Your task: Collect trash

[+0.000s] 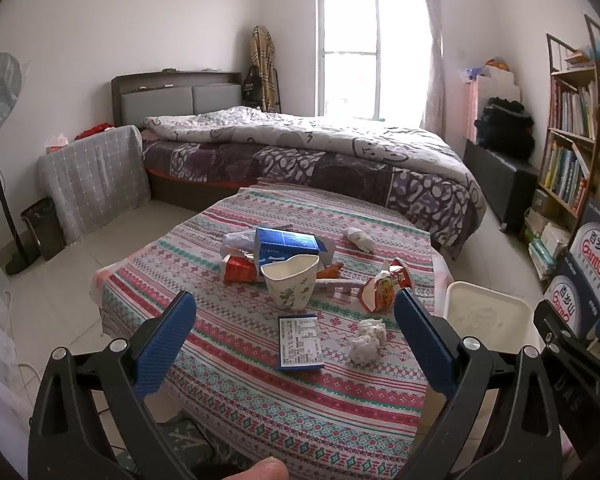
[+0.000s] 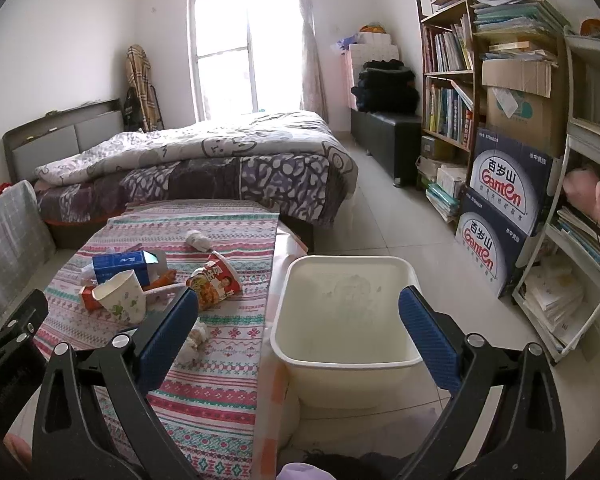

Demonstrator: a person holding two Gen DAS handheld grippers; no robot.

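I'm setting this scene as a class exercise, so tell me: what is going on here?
A person holds two tongs over a table strewn with trash, and nothing has been picked up yet. The left tongs hang open above the litter: a paper cup, a blue box, a snack bag, a crumpled tissue and a flat packet. The right tongs are open too, over a white bin beside the table. The bin looks empty.
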